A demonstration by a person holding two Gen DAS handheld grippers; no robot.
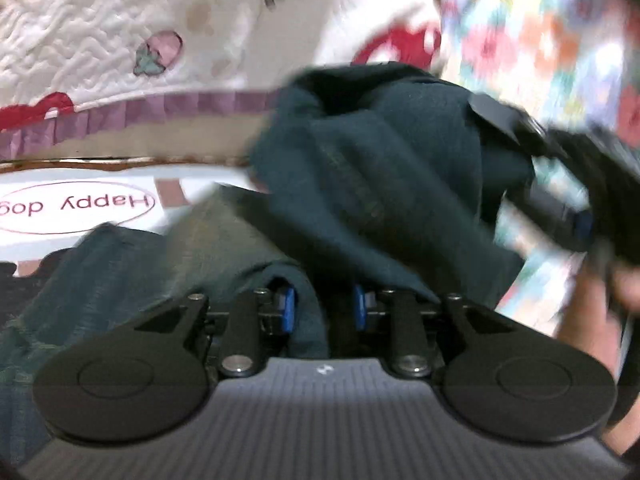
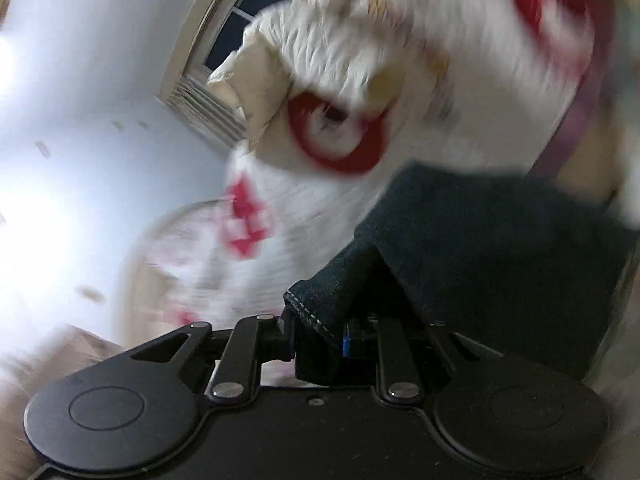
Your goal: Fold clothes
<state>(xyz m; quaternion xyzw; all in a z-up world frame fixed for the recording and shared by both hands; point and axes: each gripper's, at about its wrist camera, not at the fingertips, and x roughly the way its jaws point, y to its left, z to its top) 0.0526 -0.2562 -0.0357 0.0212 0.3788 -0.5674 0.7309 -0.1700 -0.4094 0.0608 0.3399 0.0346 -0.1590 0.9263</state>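
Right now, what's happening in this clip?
A person with a handheld gripper in each hand is working a dark teal garment over a bed covered by a white quilt. The right gripper is clamped on a stitched hem of the cloth. The left gripper has a fold of it between its blue pads, though a firm pinch is hard to confirm. The garment is lifted and bunched, not yet folded flat. Both views are motion-blurred.

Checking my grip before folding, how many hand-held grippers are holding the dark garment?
2. The left hand-held gripper has the dark garment between its fingers; the right hand-held gripper pinches its stitched hem.
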